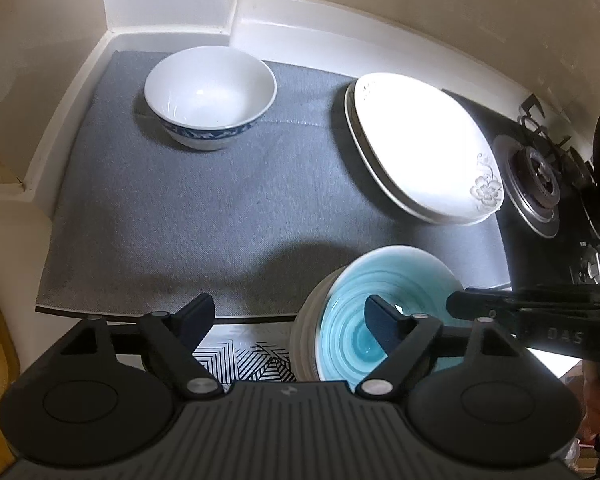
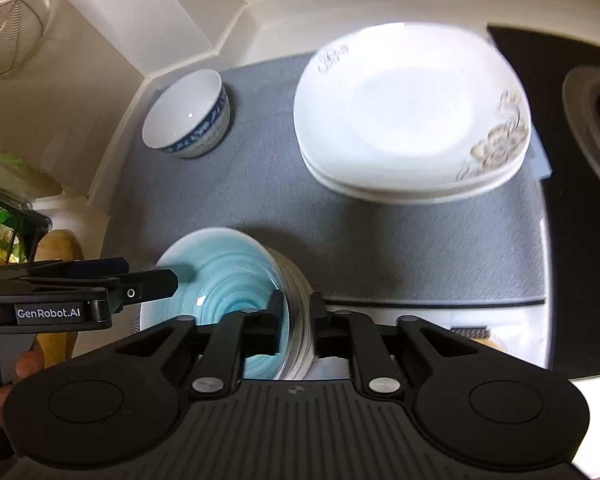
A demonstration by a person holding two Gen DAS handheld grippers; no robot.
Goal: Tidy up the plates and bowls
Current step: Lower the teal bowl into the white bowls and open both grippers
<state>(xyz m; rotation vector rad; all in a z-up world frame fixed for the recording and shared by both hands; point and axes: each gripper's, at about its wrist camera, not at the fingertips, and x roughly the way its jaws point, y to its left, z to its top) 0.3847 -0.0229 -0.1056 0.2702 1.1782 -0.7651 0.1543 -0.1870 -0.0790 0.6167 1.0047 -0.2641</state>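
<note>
Right tongs point(image 2: 297, 322) straddling blue bowl point(image 2: 227, 280) rim (left view hides this)

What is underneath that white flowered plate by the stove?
Another white plate: its rim shows below the flowered plate, the pair stacked on the grey mat. Whether anything lies between or beneath them is covered.

a grey mat point(image 1: 187, 208) covers the worktop's middle. a black gas stove point(image 1: 540, 184) sits at its right edge. a wire mesh cover point(image 2: 7, 16) hangs past the far left corner.
</note>
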